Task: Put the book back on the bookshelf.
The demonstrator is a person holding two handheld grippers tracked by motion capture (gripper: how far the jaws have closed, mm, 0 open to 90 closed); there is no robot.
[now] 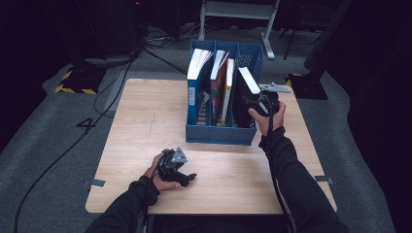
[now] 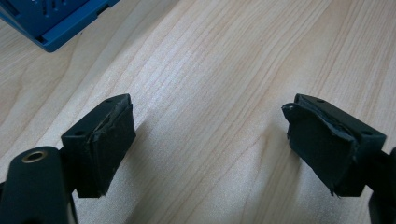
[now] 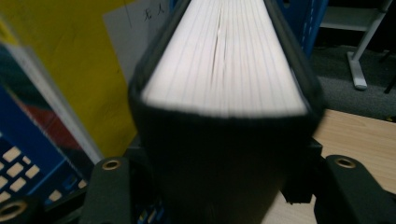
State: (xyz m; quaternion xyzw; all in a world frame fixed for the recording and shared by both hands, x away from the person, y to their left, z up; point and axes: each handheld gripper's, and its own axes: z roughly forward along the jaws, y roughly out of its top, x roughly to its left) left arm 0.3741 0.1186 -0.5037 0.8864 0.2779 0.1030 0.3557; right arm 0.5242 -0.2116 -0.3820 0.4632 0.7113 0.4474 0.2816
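A blue file rack (image 1: 221,133) stands at the middle of the wooden table (image 1: 145,116) with several upright books in its compartments. In its rightmost compartment a thick black book (image 1: 243,97) leans to the right, its white page edge (image 3: 224,56) turned up. My right gripper (image 1: 265,103) is at that book's near right side. The black book (image 3: 219,158) fills the gap between the jaws, and the pads lie against its covers. My left gripper (image 1: 187,178) rests low on the table near the front edge. Its pads (image 2: 109,140) stand wide apart over bare wood.
A blue-spined book (image 1: 196,94) and a yellow and red one (image 1: 221,90) fill the rack's left and middle compartments. The rack's corner (image 2: 51,23) shows at the top left of the left gripper view. Cables (image 1: 97,102) and a desk frame (image 1: 238,12) lie on the floor beyond the table.
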